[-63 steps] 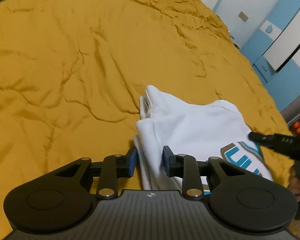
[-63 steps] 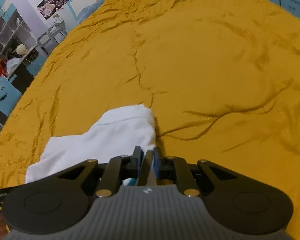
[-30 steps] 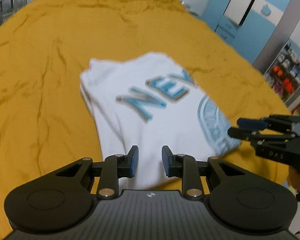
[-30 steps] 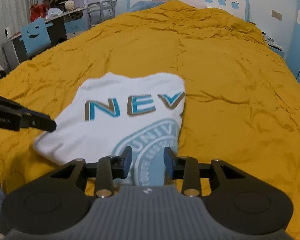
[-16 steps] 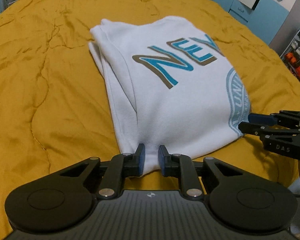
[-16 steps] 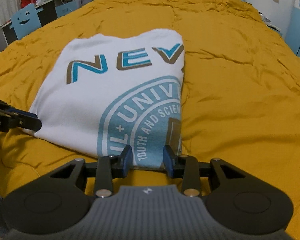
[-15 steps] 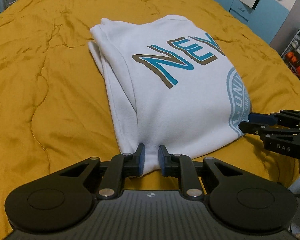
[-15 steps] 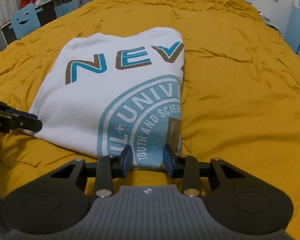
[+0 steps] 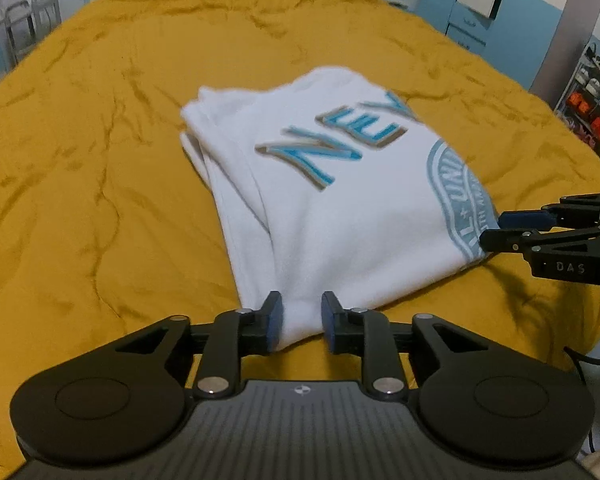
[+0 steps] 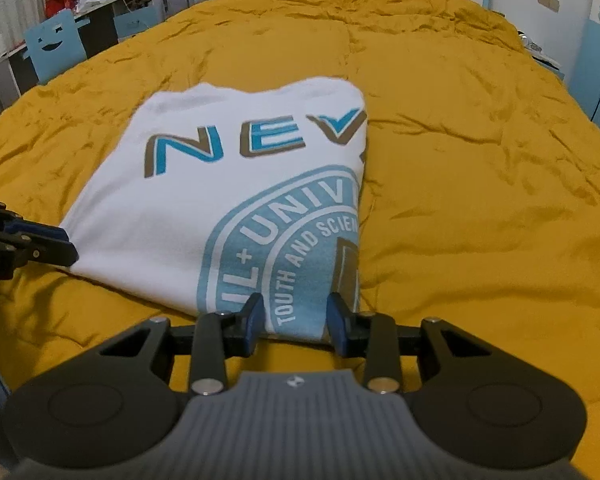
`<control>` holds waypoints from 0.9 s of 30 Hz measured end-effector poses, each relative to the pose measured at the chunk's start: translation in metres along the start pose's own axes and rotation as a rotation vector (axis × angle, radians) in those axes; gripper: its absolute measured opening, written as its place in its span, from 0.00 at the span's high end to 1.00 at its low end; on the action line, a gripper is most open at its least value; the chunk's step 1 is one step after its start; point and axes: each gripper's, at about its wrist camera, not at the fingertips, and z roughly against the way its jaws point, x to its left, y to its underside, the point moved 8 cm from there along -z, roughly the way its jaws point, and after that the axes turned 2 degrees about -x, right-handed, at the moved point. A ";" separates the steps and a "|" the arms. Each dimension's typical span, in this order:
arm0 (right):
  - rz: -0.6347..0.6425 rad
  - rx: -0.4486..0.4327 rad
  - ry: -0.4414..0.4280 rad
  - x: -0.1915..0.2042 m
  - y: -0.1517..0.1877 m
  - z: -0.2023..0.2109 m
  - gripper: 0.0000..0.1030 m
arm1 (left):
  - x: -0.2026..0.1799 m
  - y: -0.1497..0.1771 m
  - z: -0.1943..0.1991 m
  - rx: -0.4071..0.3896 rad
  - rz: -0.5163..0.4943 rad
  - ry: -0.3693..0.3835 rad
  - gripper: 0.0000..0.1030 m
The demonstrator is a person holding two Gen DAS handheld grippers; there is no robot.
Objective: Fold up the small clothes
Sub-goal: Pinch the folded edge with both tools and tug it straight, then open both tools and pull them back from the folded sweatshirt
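Item: white shirt (image 10: 236, 216), folded into a rough rectangle, print side up. It lies flat on a yellow bedspread (image 10: 480, 184), near the bed's front edge. Printed on it: blue and brown letters "NEV" and part of a pale blue round seal with white lettering. Stacked folded layers show along the left edge in the left wrist view.

Left gripper (image 9: 302, 322): at the near left corner of the shirt. Its jaws have just been opening; they now stand parted with the corner of cloth between them, blue pads (image 9: 275, 320) at either side of the fabric. Whether the pads press on the cloth cannot be told.

Right gripper (image 10: 296, 320): at the near right corner, over the seal print. Jaws parted, the shirt's hem lying between them, the pads looking clear of it.

Each gripper shows in the other's view, at opposite ends of the shirt's near edge.

Surroundings: blue and white cupboards (image 9: 476, 8) to the right of the bed; a desk (image 10: 100, 12) with clutter and a blue chair with a smiling face (image 10: 56, 46) to the left.
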 end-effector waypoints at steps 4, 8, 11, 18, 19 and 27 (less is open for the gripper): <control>0.003 -0.054 0.014 0.000 -0.015 0.024 0.59 | -0.007 -0.014 0.023 -0.102 -0.008 -0.012 0.67; 0.011 -0.135 0.016 0.006 -0.033 0.052 0.45 | -0.011 -0.030 0.047 -0.230 -0.013 -0.047 0.57; 0.022 -0.199 0.022 0.011 -0.046 0.072 0.35 | -0.012 -0.042 0.063 -0.316 -0.006 -0.084 0.40; -0.010 -0.349 0.049 0.021 -0.059 0.113 0.21 | -0.021 -0.055 0.084 -0.468 -0.022 -0.189 0.07; -0.017 -0.372 0.056 0.022 -0.059 0.118 0.21 | -0.023 -0.055 0.085 -0.479 -0.025 -0.216 0.05; -0.039 -0.455 0.083 0.036 -0.042 0.139 0.21 | -0.027 -0.041 0.088 -0.486 -0.006 -0.274 0.02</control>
